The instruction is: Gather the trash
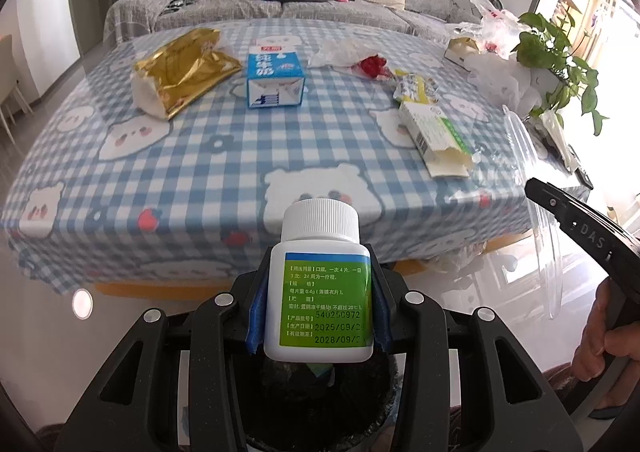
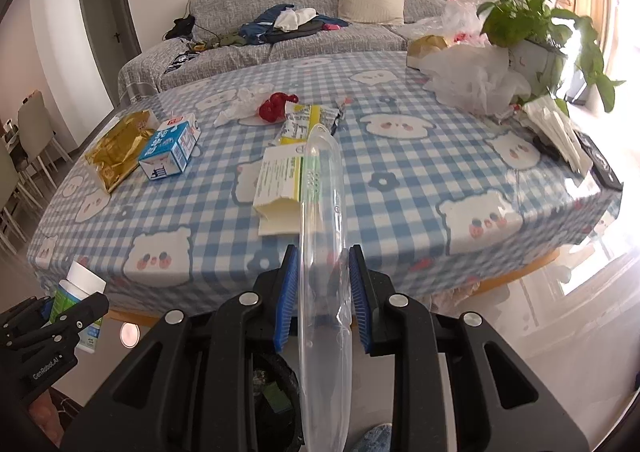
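Grippers tilt downward over the near table edge. The left gripper (image 1: 320, 316) is clamped on an upright white pill bottle (image 1: 319, 292), above a dark bin (image 1: 320, 400). The right gripper (image 2: 324, 292), further right, pinches a clear plastic lid (image 2: 322, 236) edge-on. Milk carton (image 1: 274, 80) and gold wrapper (image 1: 180, 72) lie on the checked tablecloth (image 1: 200, 172).

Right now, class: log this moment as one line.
left gripper: shut on white pill bottle with green label | right gripper: shut on clear plastic container | both above black bin
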`<state>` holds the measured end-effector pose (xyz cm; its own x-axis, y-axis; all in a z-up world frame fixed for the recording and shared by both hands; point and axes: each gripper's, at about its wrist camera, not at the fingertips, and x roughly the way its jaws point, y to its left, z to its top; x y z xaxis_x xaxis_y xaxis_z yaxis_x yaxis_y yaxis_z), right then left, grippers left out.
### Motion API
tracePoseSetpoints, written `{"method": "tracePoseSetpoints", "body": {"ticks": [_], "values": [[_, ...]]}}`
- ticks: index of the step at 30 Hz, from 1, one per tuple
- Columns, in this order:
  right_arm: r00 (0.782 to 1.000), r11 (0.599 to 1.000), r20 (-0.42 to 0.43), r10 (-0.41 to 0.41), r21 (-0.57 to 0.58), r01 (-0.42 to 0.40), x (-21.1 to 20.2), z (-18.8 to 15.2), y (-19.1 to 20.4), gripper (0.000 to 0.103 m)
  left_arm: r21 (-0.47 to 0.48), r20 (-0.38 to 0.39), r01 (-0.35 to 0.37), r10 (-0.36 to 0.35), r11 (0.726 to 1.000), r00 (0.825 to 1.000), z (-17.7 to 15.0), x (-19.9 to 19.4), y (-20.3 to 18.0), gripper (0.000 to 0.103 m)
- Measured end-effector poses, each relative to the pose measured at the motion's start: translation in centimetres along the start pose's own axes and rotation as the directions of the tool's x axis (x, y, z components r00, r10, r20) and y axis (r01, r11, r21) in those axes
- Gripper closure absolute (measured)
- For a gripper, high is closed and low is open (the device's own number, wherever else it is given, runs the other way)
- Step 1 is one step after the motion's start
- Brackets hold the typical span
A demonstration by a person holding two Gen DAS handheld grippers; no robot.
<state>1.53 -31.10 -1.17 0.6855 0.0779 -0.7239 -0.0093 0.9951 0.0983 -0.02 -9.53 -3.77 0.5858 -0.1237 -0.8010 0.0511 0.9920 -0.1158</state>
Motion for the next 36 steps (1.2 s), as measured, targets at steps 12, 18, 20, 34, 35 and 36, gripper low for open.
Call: {"method": "tracePoseSetpoints", "body": {"ticks": [12,18,20,34,35,36], "values": [[0.998,0.999,-0.049,0.037,0.008,-0.037,-0.3,-4.4,0.2,0.078,-0.024,-0.005,-0.003,0.003,1.0,1.0,-4.1,-0.7,1.5,0.063],[0.994,0.998,-0.1,0.053,-0.009,-0.054,-0.4,-6.9,1.3,0.078,-0.026,-0.027,-0.003,0.002,1.0,1.0,-6.5,-0.5,1.8,0.063],[0.991,0.999,-0.122,0.051,-0.01,-0.052,-0.1,-7.9,1.6,0.078,-0.022,-0.034,-0.004,0.003,1.0,0.999,-7.2,-0.2,1.7,0.063],[0.972,1.0,-0.236,-0.011,-0.019,0.007,3.7,-12.3,2.9,0.078,-0.071,-0.146,-0.027,0.016,0.997,0.989,-10.9,4.9,2.9,0.063],[0.971,1.0,-0.24,-0.011,-0.015,0.008,4.0,-12.4,2.9,0.078,-0.075,-0.151,-0.032,0.02,0.997,0.988,-11.1,5.3,3.0,0.063],[0.969,1.0,-0.246,-0.018,-0.014,0.015,4.4,-12.6,2.8,0.078,-0.076,-0.153,-0.036,0.024,0.996,0.988,-11.2,5.6,3.1,0.063]]}}
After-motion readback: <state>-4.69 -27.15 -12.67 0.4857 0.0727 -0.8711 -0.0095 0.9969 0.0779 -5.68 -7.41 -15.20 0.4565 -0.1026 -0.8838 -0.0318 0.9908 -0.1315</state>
